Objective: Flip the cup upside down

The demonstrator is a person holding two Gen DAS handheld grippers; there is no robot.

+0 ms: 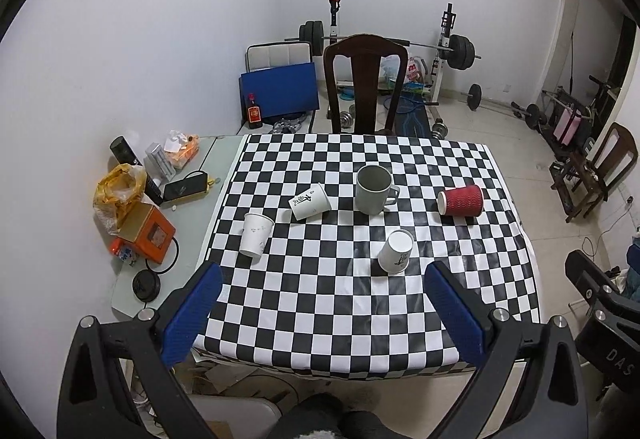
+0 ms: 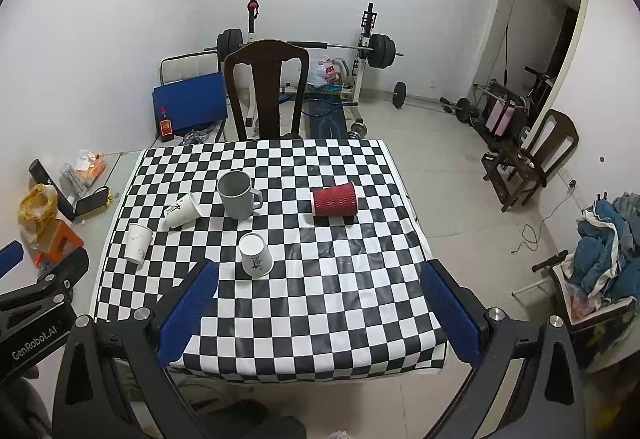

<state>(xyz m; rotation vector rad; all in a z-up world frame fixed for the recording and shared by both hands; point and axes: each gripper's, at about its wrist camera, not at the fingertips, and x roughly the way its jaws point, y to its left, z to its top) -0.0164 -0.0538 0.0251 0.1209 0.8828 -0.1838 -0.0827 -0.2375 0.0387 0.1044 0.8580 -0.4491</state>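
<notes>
Red cup [image 2: 334, 200] lying sideways on tabletop [image 2: 320, 303], mouth leftward; both hand-held grippers [image 1: 322, 273] [image 2: 320, 271] spread wide, empty.

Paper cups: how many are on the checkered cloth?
4. White upright cup at left edge; white cup on its side beside the grey mug; white upside-down cup nearest; red cup on its side at right. None seems hidden.

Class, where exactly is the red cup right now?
In both views, the red cup lies on its side at the checkered table's right, right of the grey mug.
</notes>
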